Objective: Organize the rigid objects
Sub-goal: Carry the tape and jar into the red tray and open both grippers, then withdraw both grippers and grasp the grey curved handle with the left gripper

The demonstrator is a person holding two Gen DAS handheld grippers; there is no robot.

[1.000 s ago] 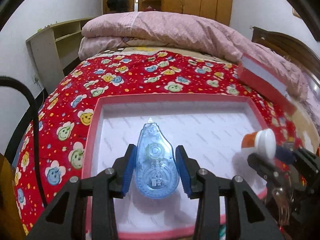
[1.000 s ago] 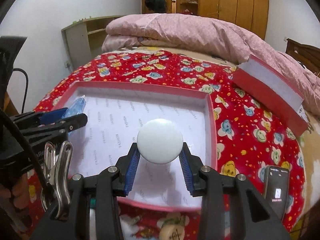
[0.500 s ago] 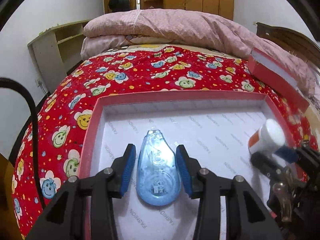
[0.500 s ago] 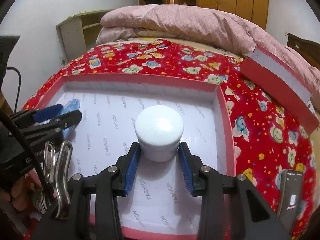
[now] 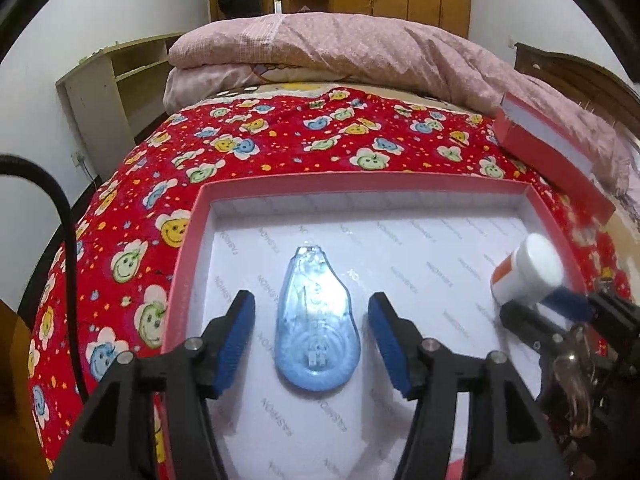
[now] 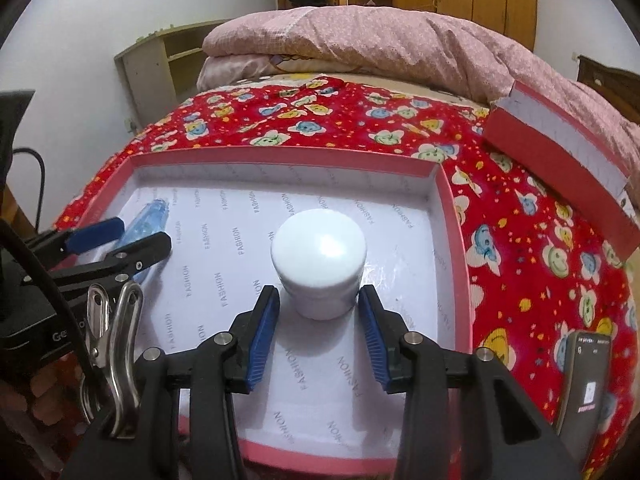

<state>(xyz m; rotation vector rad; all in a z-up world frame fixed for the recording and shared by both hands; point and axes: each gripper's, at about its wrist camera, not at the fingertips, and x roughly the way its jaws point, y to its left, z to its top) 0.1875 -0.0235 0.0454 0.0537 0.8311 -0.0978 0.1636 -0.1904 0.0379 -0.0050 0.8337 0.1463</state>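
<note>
A blue see-through correction tape dispenser (image 5: 316, 328) lies flat on the white floor of the red-rimmed box (image 5: 360, 182). My left gripper (image 5: 312, 301) straddles it, its jaws opening, with a gap between each blue pad and the dispenser. In the right wrist view, my right gripper (image 6: 319, 294) is shut on a white-capped bottle (image 6: 320, 252) that stands upright low in the box (image 6: 280, 156). The left wrist view shows this bottle (image 5: 528, 272) with an orange label at the box's right side. The dispenser (image 6: 150, 216) and my left gripper (image 6: 134, 234) appear at the left.
The box sits on a red flower-patterned bedspread. Its red lid (image 6: 560, 152) leans against a pink quilt (image 5: 340, 52) at the back right. A dark phone (image 6: 586, 380) lies on the bedspread to the box's right. A black cable (image 5: 68, 240) hangs at the left.
Both grippers came down into the box. The left jaws spread apart and let go of the dispenser, which now lies on the box floor. The right gripper still holds the bottle.
</note>
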